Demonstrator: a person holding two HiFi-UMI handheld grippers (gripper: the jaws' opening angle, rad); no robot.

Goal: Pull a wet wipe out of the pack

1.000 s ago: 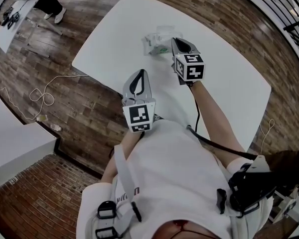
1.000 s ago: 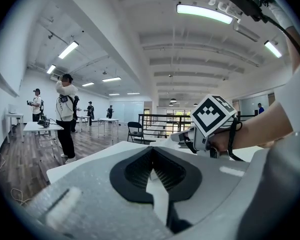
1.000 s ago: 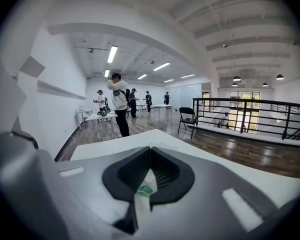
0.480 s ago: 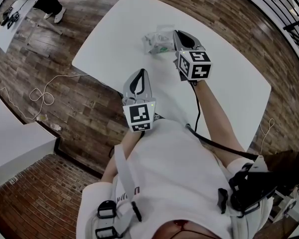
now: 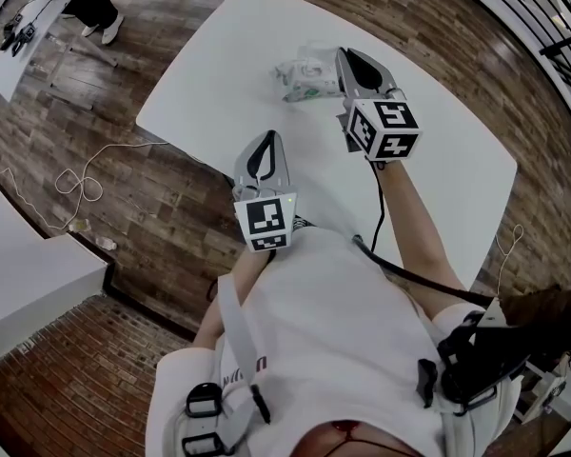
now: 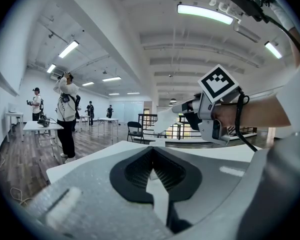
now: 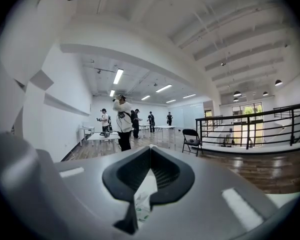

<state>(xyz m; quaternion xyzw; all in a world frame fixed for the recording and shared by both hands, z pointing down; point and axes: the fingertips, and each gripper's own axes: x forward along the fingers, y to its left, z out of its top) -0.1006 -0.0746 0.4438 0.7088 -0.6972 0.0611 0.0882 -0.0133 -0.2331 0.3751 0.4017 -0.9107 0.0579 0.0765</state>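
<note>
Left gripper (image 5: pixel 265 139): your jaws are pressed together with nothing between them. It hangs near your body at the near edge of the table (image 5: pixel 438 150), well apart from the pack, so it is doing no work.

Pack (image 5: pixel 303 74): it lies on the white table top, ahead of the left gripper and just beside the right gripper's tips. Its near end looks crumpled, and whether that end is off the table you cannot tell from above.

Wet wipe (image 7: pixel 146 181): a thin white strip runs from the right jaw tips down towards the green-printed pack. Judge this to be the wipe partly drawn out and not yet free.

Right gripper (image 5: pixel 344 55): your jaws are clamped tight on that strip, at the pack's right end, pointing only a little below level.

Step in hand: drawing the wipe clear of the opening.

How to do it well: keep the clamp firm and pull up and away in one smooth line. A light pack is likely to ride along, so bring the left gripper forward and press its closed tips on the pack's far-left part before pulling further.

Risk: a jerk may tear the sheet or drag out a second one.
</note>
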